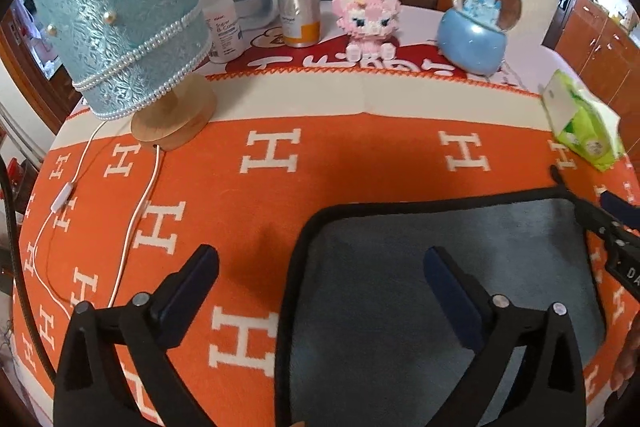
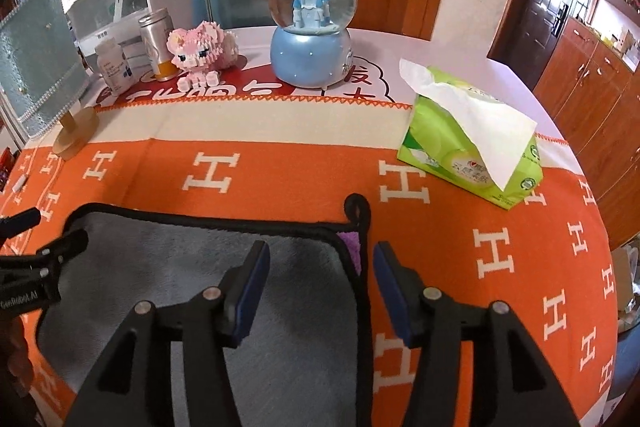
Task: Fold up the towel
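A grey towel (image 1: 440,267) with black edging lies flat on the orange H-patterned cloth (image 1: 280,195) that covers the round table, near the table's front edge. The left gripper (image 1: 320,271) hangs above the towel's left border with its fingers spread wide, one over the orange cloth and the other over the grey pile, gripping nothing. The right gripper (image 2: 320,267) hangs over the towel's right border, also parted and empty, its fingers straddling the black edging, with a black hanging loop (image 2: 357,206) curled at the towel's far right corner just ahead. A sliver of purple (image 2: 352,247) shows beside that corner; it may be the towel's other face or a tag, the view does not settle which. Toward the back of the table stand a teal lamp (image 1: 120,19) on a wooden base, a white pill bottle (image 1: 224,27), a silver can (image 1: 299,3), a pink block-built toy (image 1: 366,19) and a blue snow globe (image 1: 476,23). A green tissue pack (image 2: 472,147) lies on the cloth to the right, well apart from the towel.
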The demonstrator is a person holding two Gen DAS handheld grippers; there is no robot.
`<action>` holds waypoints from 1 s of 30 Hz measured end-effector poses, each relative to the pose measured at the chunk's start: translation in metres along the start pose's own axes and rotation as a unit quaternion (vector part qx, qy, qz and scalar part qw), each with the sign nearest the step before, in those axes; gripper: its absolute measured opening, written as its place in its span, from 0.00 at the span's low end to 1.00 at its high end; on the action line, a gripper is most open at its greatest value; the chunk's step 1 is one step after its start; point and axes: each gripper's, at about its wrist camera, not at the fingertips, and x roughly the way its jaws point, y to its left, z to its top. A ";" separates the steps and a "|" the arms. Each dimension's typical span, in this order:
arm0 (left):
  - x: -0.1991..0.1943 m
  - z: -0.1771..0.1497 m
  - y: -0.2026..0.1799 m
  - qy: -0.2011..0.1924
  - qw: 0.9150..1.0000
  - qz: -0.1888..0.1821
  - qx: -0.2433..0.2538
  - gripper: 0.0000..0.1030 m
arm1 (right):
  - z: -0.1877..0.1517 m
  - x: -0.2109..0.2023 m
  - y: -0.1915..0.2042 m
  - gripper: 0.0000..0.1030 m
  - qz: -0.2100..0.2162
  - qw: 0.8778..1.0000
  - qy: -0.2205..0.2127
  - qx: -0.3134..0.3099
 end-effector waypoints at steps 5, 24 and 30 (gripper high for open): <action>-0.026 -0.002 -0.004 -0.008 1.000 -0.009 0.004 0.99 | -0.003 -0.019 0.002 0.54 0.004 1.000 0.000 0.006; -0.119 -0.028 -0.004 -0.023 0.998 -0.059 -0.020 0.99 | -0.028 -0.112 0.016 0.60 0.014 1.000 -0.026 0.002; -0.157 -0.048 -0.009 -0.029 0.997 -0.064 -0.016 0.99 | -0.048 -0.146 0.013 0.60 0.018 0.999 -0.035 0.002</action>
